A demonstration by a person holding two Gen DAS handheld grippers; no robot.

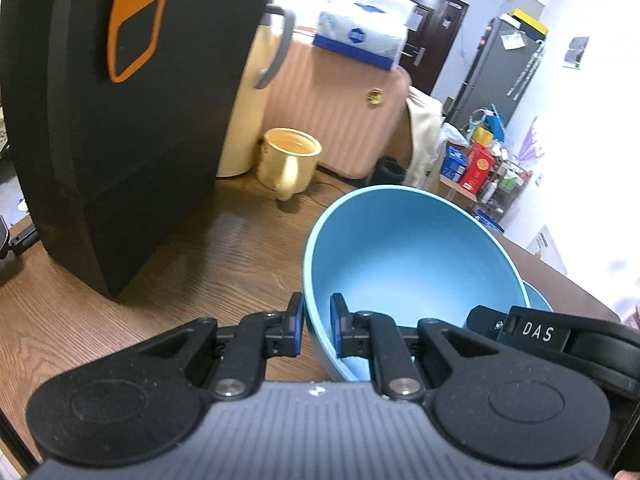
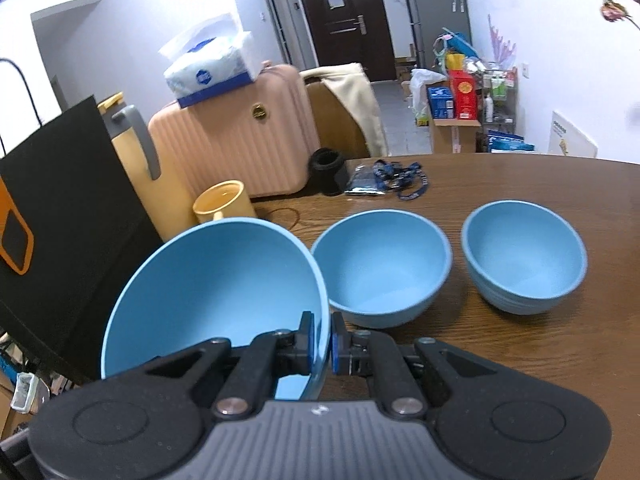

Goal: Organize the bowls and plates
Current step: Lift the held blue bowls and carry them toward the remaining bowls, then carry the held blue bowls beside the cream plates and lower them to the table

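Note:
A large light-blue bowl (image 1: 412,264) is held tilted above the wooden table (image 1: 168,280). My left gripper (image 1: 317,326) is shut on its left rim, one pad outside and one inside. The same bowl (image 2: 212,292) shows in the right wrist view, where my right gripper (image 2: 321,344) is shut on its right rim. Two more blue bowls stand upright on the table to the right: a middle bowl (image 2: 384,268) and a right bowl (image 2: 524,256). The right gripper's body (image 1: 536,332) shows at the bowl's right edge in the left wrist view.
A black bag with an orange logo (image 1: 120,120) stands at the left. Behind it are a cream thermos (image 2: 136,168) and a yellow mug (image 2: 224,202). A pink suitcase (image 2: 240,136) with a tissue pack (image 2: 208,68) stands past the table. A lanyard (image 2: 400,178) lies at the far edge.

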